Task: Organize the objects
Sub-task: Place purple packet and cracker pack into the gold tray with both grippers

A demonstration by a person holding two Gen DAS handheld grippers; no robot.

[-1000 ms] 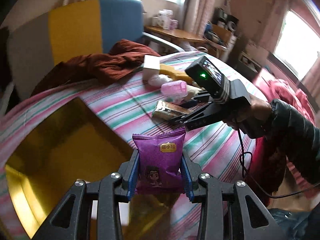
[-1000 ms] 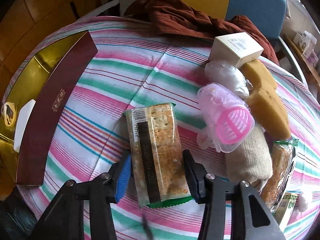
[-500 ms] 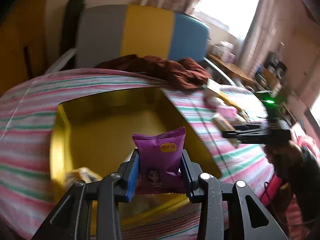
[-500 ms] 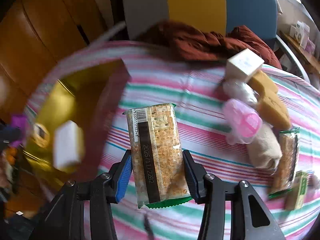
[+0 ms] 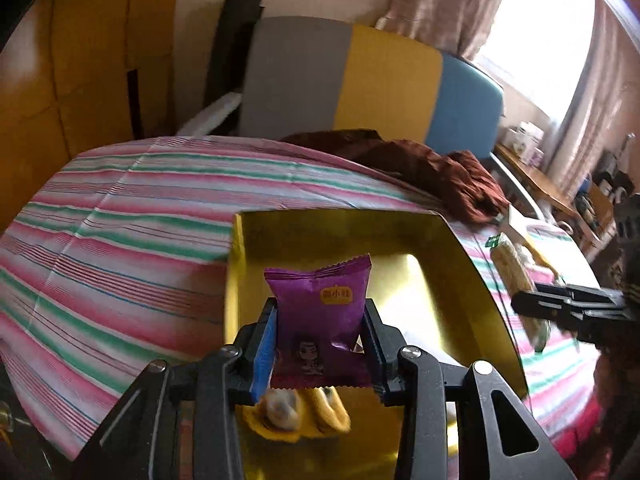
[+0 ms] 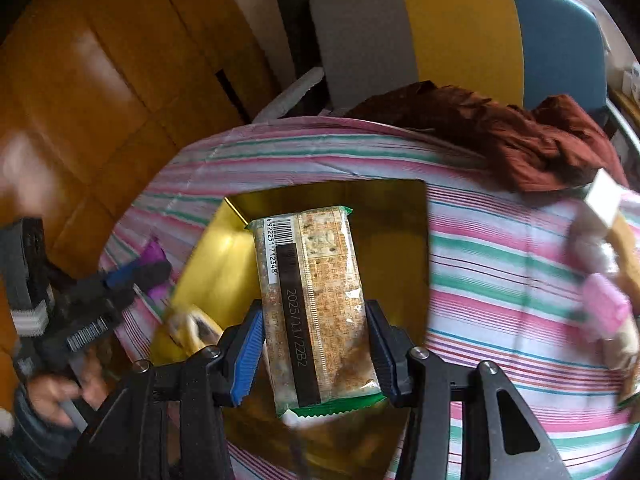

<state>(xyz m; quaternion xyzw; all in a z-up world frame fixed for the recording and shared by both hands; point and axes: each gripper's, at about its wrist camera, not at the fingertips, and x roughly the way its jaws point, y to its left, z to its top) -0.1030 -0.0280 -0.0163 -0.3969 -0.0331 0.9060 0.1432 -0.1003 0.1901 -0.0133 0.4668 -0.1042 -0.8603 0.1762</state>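
Our left gripper (image 5: 320,346) has a purple snack bag (image 5: 320,320) between its jaws, which are opening though both pads touch it. It hangs over the open gold box (image 5: 484,280), which sits on the striped bench (image 5: 120,240). Inside the box, just under the gripper, lie small yellow-wrapped snacks (image 5: 296,414). Our right gripper (image 6: 316,354) is clenched on a cracker pack (image 6: 316,304), held above the same gold box (image 6: 224,276), beside the left gripper (image 6: 132,276). A brown cloth (image 6: 500,136) and more items (image 6: 604,272) lie farther off. A second ago the bag was beside the box and the pack lay on the bench; now both are over the box.
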